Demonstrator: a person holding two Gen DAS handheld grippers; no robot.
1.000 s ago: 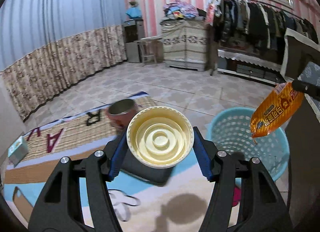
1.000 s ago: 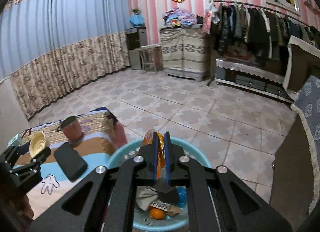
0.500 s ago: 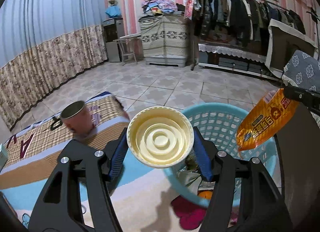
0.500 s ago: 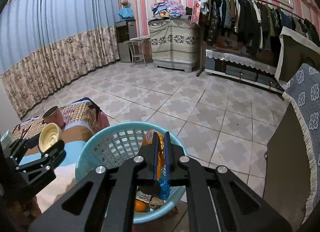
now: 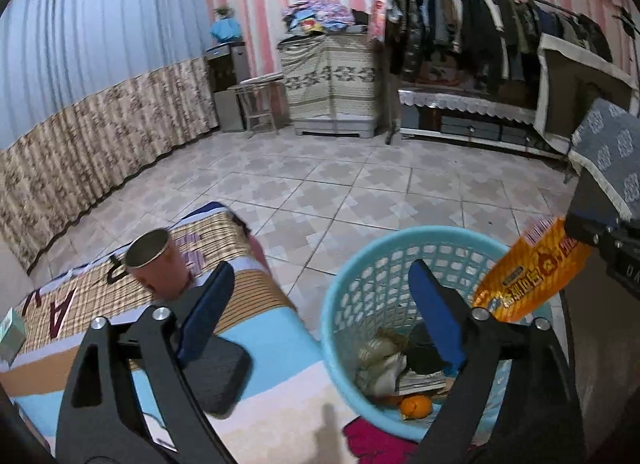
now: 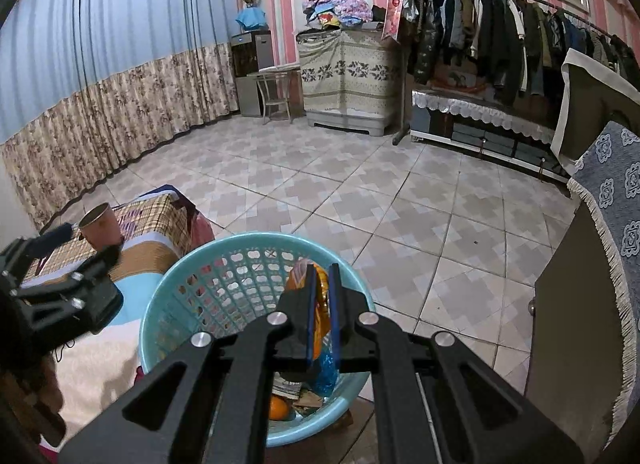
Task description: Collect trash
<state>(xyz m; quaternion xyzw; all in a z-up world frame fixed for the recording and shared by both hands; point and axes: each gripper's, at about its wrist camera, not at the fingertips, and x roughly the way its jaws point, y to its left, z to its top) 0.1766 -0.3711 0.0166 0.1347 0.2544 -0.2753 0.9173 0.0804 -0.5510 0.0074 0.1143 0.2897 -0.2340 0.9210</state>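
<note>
Left gripper (image 5: pixel 320 306) jaws just opened wide, empty; right gripper (image 6: pixel 323 284) clamps orange snack wrapper (image 6: pixel 318 304) above blue basket (image 6: pixel 160 320)

Orange snack wrapper (image 6: pixel 319 316) upright over teal basket (image 6: pixel 224 264), trash inside.

The teal basket (image 5: pixel 362 288) is the landmark. Its mouth lies open above the heap of trash (image 5: pixel 394 364) at its bottom. Over its right rim hangs the orange snack bag (image 5: pixel 528 276). Left of it stand the metal cup (image 5: pixel 156 264) and a black case (image 5: pixel 216 374) on the bed (image 5: pixel 260 328). Beyond it the tiled floor (image 5: pixel 360 187) lies free.
</note>
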